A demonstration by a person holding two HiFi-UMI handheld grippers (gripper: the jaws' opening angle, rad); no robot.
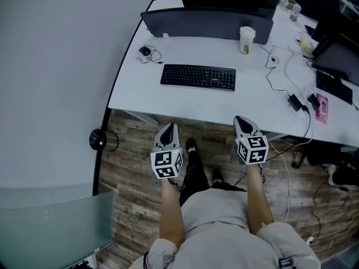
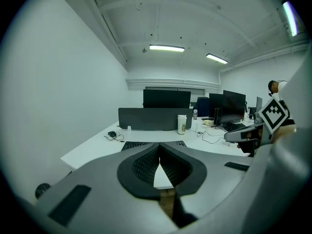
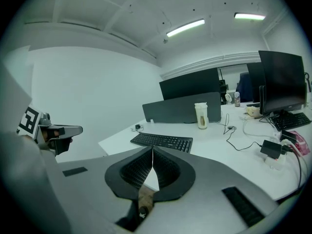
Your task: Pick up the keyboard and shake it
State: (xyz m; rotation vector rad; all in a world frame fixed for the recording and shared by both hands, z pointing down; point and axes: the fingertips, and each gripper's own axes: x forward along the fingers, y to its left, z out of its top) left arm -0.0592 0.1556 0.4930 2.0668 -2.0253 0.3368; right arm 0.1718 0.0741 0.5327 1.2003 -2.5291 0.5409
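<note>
Head view: keyboard (image 1: 198, 77) untouched mid-desk (image 1: 185, 102), far of you — both grippers, left (image 1: 166, 138) and right (image 1: 244, 128), hang short of its near edge, jaws clenched on nothing; open before reaching in.

A white desk (image 1: 168, 97) is stretching across a wood-plank floor (image 1: 140, 206), its left edge curving beside a plain pale wall (image 1: 50, 66). A dark divider panel (image 1: 205, 22) is standing along the desk's far side, with black monitors (image 2: 166, 98) rising behind it. Cables (image 1: 308, 129) are trailing from the desk's right end down towards the floor. A frosted glass panel (image 1: 53, 223) is sitting at lower left. Overhead, two strip lights (image 2: 166, 48) are glowing on a white ceiling (image 2: 195, 13).
</note>
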